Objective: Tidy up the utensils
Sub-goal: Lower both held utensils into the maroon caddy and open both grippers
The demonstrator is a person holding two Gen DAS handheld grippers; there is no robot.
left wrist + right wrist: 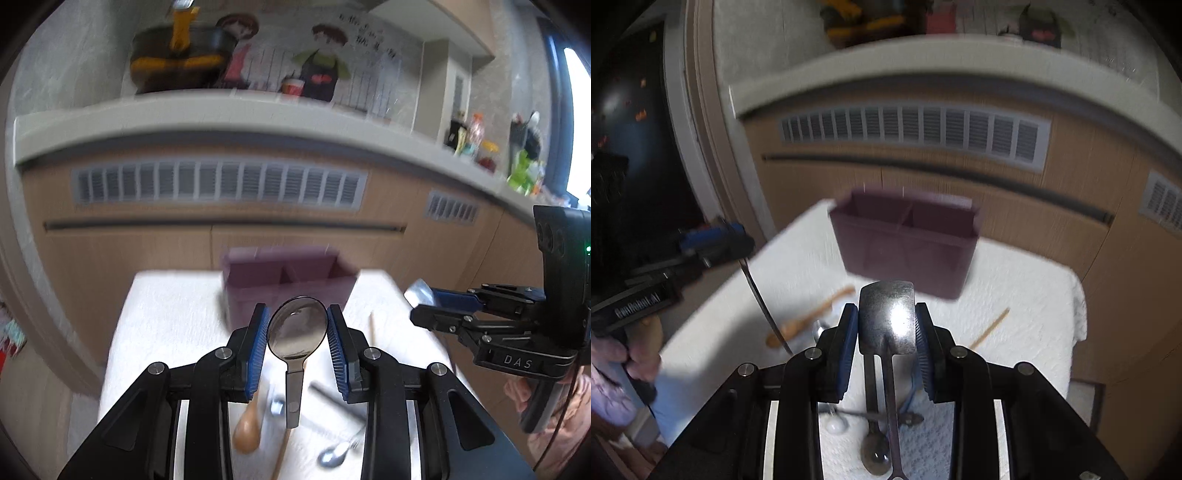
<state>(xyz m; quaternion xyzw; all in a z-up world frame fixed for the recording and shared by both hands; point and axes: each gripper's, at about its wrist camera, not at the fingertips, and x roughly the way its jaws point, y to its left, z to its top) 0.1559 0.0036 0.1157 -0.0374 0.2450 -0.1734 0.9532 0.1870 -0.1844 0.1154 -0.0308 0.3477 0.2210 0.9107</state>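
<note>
My left gripper (pixel 297 325) is shut on a round steel spoon (pixel 297 328), held by its bowl above the white cloth. My right gripper (pixel 886 325) is shut on a square-bowled steel spoon (pixel 886 317); it also shows in the left wrist view (pixel 424 301) at the right. A purple two-compartment utensil box (pixel 288 284) stands at the table's far side, ahead of both grippers (pixel 905 240). The left gripper shows at the left of the right wrist view (pixel 713 236), its spoon handle hanging down.
On the white cloth (pixel 166 325) lie a wooden spoon (pixel 247 428), a wooden stick (pixel 991 326), a small steel spoon (pixel 334 456) and other utensils (pixel 875 454). A wooden cabinet with vents (pixel 221 184) stands behind the table.
</note>
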